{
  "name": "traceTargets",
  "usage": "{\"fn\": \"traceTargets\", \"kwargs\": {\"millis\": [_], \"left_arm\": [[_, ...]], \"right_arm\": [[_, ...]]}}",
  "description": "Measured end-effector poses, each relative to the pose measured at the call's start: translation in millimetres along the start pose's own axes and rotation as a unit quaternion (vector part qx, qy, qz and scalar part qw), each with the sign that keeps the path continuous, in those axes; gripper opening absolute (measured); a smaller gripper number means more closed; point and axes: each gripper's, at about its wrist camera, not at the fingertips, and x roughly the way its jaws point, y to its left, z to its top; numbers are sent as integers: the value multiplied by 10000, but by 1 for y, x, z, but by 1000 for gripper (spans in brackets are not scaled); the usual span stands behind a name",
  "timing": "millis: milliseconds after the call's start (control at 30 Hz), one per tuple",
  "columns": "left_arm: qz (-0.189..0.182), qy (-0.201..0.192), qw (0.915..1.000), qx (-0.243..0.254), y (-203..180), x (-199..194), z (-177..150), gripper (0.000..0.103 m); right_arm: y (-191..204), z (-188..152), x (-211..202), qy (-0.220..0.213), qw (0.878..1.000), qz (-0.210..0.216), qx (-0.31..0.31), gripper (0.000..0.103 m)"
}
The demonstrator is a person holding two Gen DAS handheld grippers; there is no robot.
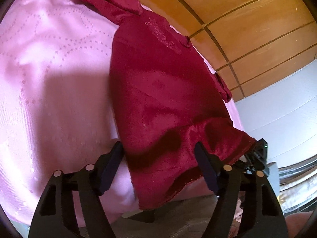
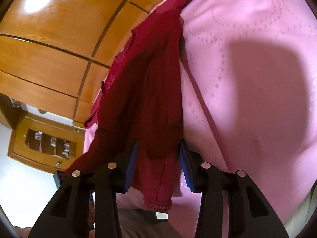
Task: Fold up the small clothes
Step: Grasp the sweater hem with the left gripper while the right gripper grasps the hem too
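The soft, floppy dark red velvet garment [image 1: 164, 91] lies on the pink dotted bedcover [image 1: 49, 75], and the left gripper [image 1: 158, 162] and right gripper [image 2: 158, 162] are both spread wide around its near hem, the best place to pinch.

garment [image 1: 158, 83] on cloth [image 1: 49, 79] | wardrobe [image 1: 237, 19] behind

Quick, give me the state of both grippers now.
Left gripper: jaws open around the red garment hem.
Right gripper: jaws open, garment hem between them.
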Motion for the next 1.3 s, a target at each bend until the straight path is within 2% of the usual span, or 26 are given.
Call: {"fn": "traceTargets", "kwargs": {"millis": [33,67,133,167,200,333,533,667,733,800,833,867,900,933,967,1000,1033,1067,1100,1133,1167,1233,1300], "left_arm": [[-24,11,10000,-10,2,-2,-4,71],[-18,22,10000,-17,2,-1,-5,69],[146,76,9999,27,4,0,-7,51],[314,143,9994,64,4,1,-6,28],[378,208,9990,81,6,1,-6,10],[322,308,9989,115,10,-8,-3,9],[858,214,9934,738,2,-26,5,8],[1136,353,9897,798,14,-24,0,8],[1138,335,9899,777,17,-22,-4,8],[1035,210,9916,743,16,-26,-4,11],[987,105,9924,722,15,-29,-3,14],[962,31,9929,702,14,-30,-3,32],[867,18,9939,684,14,-30,-2,54],[724,21,9953,650,12,-27,0,62],[617,10,9962,607,11,-27,-1,70],[581,-19,9966,586,8,-25,0,70],[611,12,9961,642,6,-22,0,69],[673,49,9952,704,4,-18,-1,62],[883,121,9925,841,1,-12,-1,32],[1142,185,9887,953,1,-8,-1,18],[1363,246,9848,1045,2,-6,1,9],[1193,251,9884,911,3,-12,5,8],[1196,215,9884,910,4,-18,5,8]], "right_arm": [[1,0,1,-1,10000,7,-35,36],[3,0,2,-2,9999,-57,-87,23],[4,3,3,-23,9996,-228,-168,12],[5,3,2,-39,9997,-191,-149,10],[6,3,0,-62,9998,-149,-145,9],[13,10,-16,-234,9983,-323,-415,9],[5,26,-64,-781,9928,-775,-475,8],[-24,23,-63,-716,9923,-988,-198,8],[-36,18,-58,-610,9925,-1054,-48,8],[-40,16,-58,-661,9939,-881,119,8],[-40,17,-57,-695,9943,-795,160,9],[-39,18,-60,-758,9947,-668,208,16],[-38,19,-61,-796,9947,-610,219,23],[-35,21,-59,-832,9946,-575,220,44],[-34,22,-60,-883,9945,-515,211,54],[-32,23,-60,-914,9947,-437,191,54],[-29,24,-57,-866,9953,-420,125,54],[-27,24,-53,-811,9953,-525,48,52],[-24,24,-49,-783,9946,-677,-31,45],[-22,25,-46,-739,9944,-747,-86,23],[-21,26,-44,-695,9943,-799,-116,11],[-17,27,-47,-787,9932,-830,-225,9],[-8,25,-54,-884,9894,-1023,-529,9]]}}
